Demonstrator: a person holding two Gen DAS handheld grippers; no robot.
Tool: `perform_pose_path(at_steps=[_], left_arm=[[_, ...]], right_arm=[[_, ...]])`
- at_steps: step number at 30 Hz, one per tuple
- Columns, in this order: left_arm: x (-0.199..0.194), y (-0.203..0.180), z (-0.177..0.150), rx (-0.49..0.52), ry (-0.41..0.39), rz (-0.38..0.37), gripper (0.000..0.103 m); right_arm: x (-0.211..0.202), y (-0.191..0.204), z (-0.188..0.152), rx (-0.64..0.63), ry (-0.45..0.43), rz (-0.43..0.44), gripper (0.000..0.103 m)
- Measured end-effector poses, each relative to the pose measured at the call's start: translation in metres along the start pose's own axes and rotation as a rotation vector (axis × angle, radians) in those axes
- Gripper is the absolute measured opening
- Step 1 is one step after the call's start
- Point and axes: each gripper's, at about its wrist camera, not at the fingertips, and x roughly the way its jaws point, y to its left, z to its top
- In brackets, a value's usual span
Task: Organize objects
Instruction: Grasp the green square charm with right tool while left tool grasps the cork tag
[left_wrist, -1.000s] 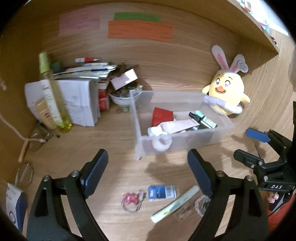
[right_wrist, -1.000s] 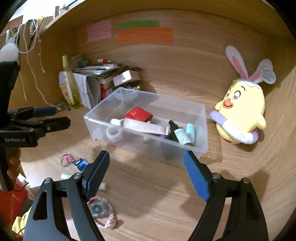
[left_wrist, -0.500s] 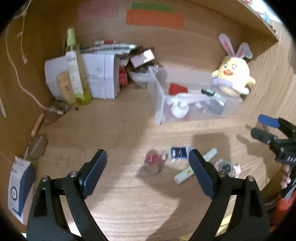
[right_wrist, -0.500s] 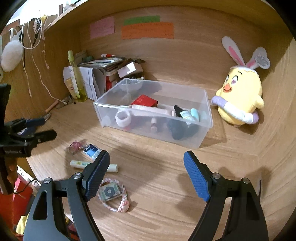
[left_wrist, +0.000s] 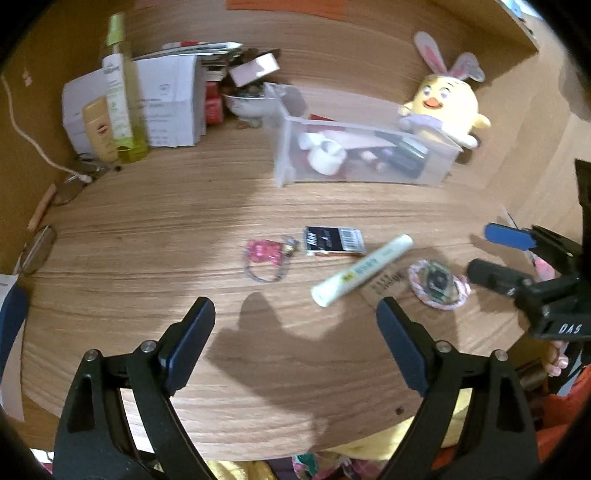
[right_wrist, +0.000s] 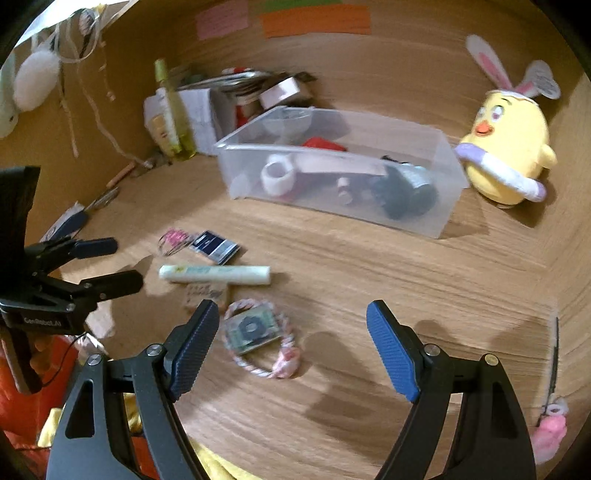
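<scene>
A clear plastic bin (left_wrist: 284, 147) (right_wrist: 332, 214) holding several small items stands at the back of the wooden desk. In front of it lie a pink charm on a ring (left_wrist: 264, 254) (right_wrist: 171, 238), a dark blue packet (left_wrist: 332, 242) (right_wrist: 216, 246), a white tube (left_wrist: 364, 269) (right_wrist: 214, 275) and a braided ring around a small packet (left_wrist: 437, 284) (right_wrist: 258, 334). My left gripper (left_wrist: 295, 325) hangs open above the bare desk, nearer than these items. My right gripper (right_wrist: 288, 332) is open too, its left pad close beside the braided ring, and it also shows at the right edge of the left wrist view (left_wrist: 491, 254).
A yellow chick plush (left_wrist: 443, 107) (right_wrist: 506, 147) sits right of the bin. Boxes (left_wrist: 162, 107), a yellow-green bottle (left_wrist: 122, 88) and papers crowd the back left corner. Glasses (left_wrist: 37, 251) lie at the left edge. A pink-ended stick (right_wrist: 552, 406) lies at far right.
Both grippers have pulled back from the bin and sunk toward the desk front; the loose items now lie ahead of the fingers. Jaws stayed open.
</scene>
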Motion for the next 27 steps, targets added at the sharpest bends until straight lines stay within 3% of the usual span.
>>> perform_pose_path(at_steps=[2, 9, 12, 27], left_arm=[[0.001, -0.008, -0.002, 0.020, 0.003, -0.018, 0.085], [0.009, -0.032, -0.008, 0.089, 0.042, -0.096, 0.059], [0.019, -0.038, -0.008, 0.105, 0.065, -0.108, 0.055], [0.039, -0.051, 0.008, 0.151, 0.056, -0.099, 0.053]], right_arm=[[0.005, 0.007, -0.003, -0.028, 0.008, 0.002, 0.075], [0.022, 0.019, -0.007, -0.088, 0.052, 0.018, 0.044], [0.024, 0.019, -0.008, -0.091, 0.055, 0.033, 0.040], [0.023, 0.016, -0.005, -0.103, 0.032, 0.016, 0.035]])
